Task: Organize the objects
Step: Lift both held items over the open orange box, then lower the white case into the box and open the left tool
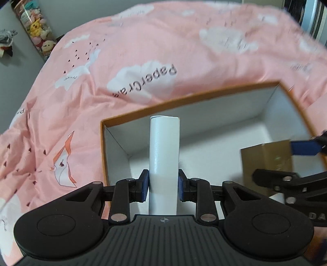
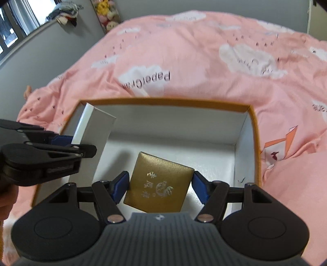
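Observation:
An open cardboard box with an orange rim and white inside lies on the pink bed; it also shows in the right wrist view. My left gripper is shut on a tall white box and holds it upright over the left part of the open box; the white box shows in the right wrist view. My right gripper is shut on a gold box with silver characters, held over the box floor. The gold box shows in the left wrist view.
A pink duvet with white clouds covers the bed around the box. A clear column of plush toys stands by the grey wall at the far left. Clothes lie on a windowsill.

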Demonstrator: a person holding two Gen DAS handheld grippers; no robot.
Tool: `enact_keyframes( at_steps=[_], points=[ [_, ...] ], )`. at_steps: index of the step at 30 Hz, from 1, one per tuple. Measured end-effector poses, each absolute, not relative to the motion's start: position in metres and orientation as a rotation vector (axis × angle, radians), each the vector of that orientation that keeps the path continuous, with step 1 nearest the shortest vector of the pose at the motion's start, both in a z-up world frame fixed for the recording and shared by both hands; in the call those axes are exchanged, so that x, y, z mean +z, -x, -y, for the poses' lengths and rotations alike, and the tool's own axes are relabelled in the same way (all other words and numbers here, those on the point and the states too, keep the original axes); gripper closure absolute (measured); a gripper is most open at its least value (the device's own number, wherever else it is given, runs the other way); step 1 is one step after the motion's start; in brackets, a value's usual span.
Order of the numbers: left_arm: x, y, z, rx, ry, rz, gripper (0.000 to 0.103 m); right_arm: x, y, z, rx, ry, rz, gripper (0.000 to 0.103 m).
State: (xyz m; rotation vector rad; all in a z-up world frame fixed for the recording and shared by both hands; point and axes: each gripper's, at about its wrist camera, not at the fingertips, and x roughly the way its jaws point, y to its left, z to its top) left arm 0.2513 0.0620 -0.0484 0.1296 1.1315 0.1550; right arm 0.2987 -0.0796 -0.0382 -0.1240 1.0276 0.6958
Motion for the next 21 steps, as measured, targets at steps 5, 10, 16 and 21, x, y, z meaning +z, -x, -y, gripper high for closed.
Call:
enact_keyframes(
  at_steps=[5,10,16,21],
  points=[
    [-0.071,-0.272,-0.053,0.212,-0.246,-1.197,0.072,-0.058,-0.316,0.070,0.709,0.149,-1.073,0.035],
    [-0.088,-0.285,-0.047,0.227,-0.281,-1.256,0.072,-0.068,-0.323,0.068,0.706,0.164,-1.096,0.035],
    [-0.090,-0.286,-0.051,0.186,-0.214,-1.289,0.069,-0.077,-0.327,0.074,0.700,0.157,-1.130,0.035],
    [-0.069,-0.279,-0.057,0.037,-0.106,-1.285,0.066,-0.078,-0.328,0.080,0.696,0.144,-1.142,0.035]
  ],
)
